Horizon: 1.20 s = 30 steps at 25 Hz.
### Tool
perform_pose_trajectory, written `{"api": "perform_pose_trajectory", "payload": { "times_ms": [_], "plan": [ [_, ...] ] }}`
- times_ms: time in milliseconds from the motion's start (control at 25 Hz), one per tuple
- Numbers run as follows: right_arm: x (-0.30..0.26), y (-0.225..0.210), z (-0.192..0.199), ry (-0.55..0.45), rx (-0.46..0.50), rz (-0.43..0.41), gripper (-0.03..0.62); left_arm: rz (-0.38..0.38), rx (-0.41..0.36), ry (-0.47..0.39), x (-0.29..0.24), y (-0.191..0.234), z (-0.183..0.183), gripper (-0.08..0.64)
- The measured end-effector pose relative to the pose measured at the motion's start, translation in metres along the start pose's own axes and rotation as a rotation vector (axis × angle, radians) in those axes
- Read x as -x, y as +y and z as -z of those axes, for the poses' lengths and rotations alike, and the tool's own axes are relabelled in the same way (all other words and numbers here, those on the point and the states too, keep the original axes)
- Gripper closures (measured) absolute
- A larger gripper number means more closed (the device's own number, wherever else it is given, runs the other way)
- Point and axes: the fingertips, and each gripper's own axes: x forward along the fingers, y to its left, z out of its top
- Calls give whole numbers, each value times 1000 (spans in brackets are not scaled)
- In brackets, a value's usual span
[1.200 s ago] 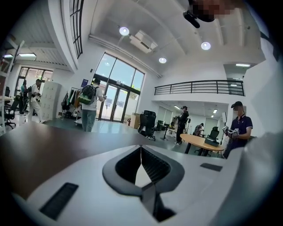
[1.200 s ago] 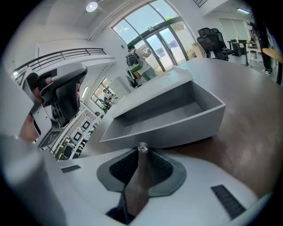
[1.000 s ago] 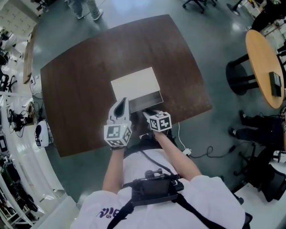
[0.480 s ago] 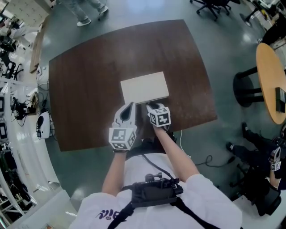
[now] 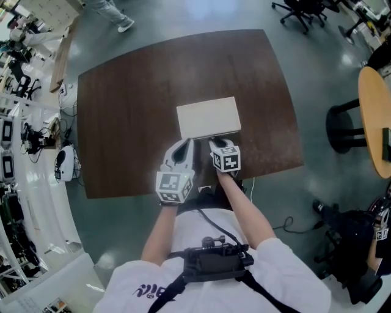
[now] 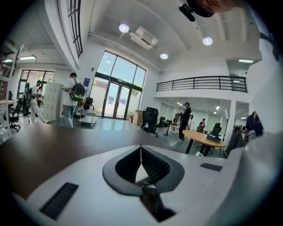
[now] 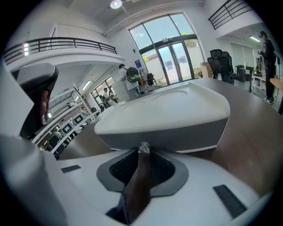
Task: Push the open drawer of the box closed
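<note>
A flat white box (image 5: 208,116) lies on the dark brown table (image 5: 122,122). Its grey drawer front (image 7: 163,139) sits flush under the white lid (image 7: 168,110). My right gripper (image 5: 215,142) is at that front, and its tips close on the small shiny drawer knob (image 7: 143,148); in its own view the right gripper (image 7: 143,152) shows a narrow wedge of table between the jaws. My left gripper (image 5: 184,144) rests just left of it near the box's front left corner. In its own view the left gripper (image 6: 140,148) is shut, with nothing between its jaws.
The table's near edge runs just behind the grippers. A round wooden table (image 5: 376,122) stands to the right, with office chairs (image 5: 299,12) beyond it. A cable (image 5: 281,223) lies on the floor. Equipment (image 5: 61,162) lines the left wall, and a person's feet (image 5: 113,12) show at the top.
The grey drawer stood out from the box a second ago and now sits pushed in. The right gripper has moved forward with it toward the box; the left gripper has stayed alongside.
</note>
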Motion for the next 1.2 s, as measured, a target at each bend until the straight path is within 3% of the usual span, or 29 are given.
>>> {"api": "perform_pose_trajectory", "payload": {
  "times_ms": [240, 400, 480, 560, 760, 920, 1200],
  "plan": [
    [20, 4, 15, -20, -4, 8, 520, 8, -15, -21, 8, -1, -3, 550],
    [51, 10, 7, -94, -13, 2, 520, 18, -23, -43, 10, -7, -9, 551],
    [70, 18, -11, -153, 13, -8, 520, 23, -29, -56, 11, -11, -15, 551],
    [92, 25, -37, -228, 43, -10, 585, 24, -52, -66, 12, -17, -22, 550],
    [165, 52, -121, -481, 146, 3, 588, 0, -183, -134, 25, -36, -62, 549],
    [228, 72, -173, -687, 240, 57, 588, -12, -155, -178, 36, -46, -93, 550],
    [261, 91, -184, -732, 296, 97, 588, 20, -124, -211, 48, -55, -100, 551]
  ]
}}
